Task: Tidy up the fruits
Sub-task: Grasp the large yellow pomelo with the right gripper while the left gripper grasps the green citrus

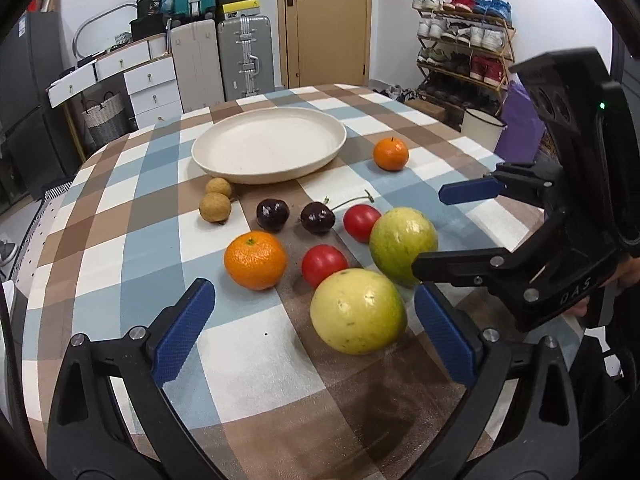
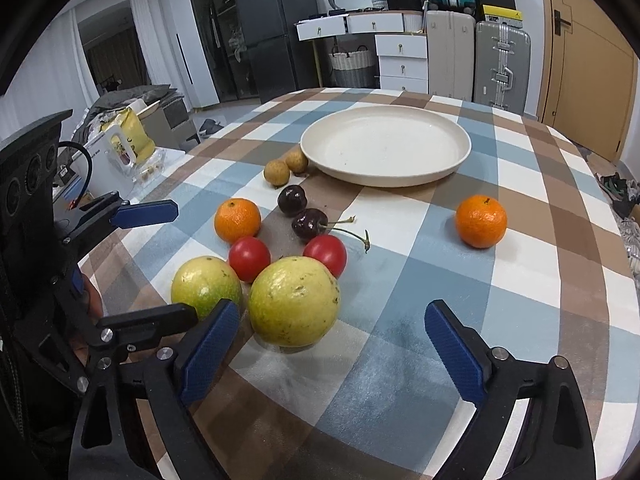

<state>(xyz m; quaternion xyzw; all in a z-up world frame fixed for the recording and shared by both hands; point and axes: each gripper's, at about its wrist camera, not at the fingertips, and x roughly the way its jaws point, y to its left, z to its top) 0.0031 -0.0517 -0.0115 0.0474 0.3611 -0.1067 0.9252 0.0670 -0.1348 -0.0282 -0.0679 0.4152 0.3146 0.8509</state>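
A cream plate [image 1: 269,144] [image 2: 386,146] stands empty on the checked table. In front of it lie two longans [image 1: 216,200], two dark cherries [image 1: 294,214], two red tomatoes [image 1: 324,265], two yellow-green guavas [image 1: 358,311] [image 2: 294,301] and two oranges [image 1: 256,259] [image 1: 391,153]. My left gripper [image 1: 314,334] is open, low over the table, with the near guava between its fingers' line. My right gripper [image 2: 332,354] is open and empty, just behind the nearer guava; it also shows in the left wrist view [image 1: 444,232].
The round table's edge [image 2: 624,288] curves close on the right. Beyond it stand suitcases [image 1: 246,56], white drawers [image 1: 152,84], a shoe rack [image 1: 464,40], a white bucket [image 1: 482,128] and a black fridge [image 2: 272,28].
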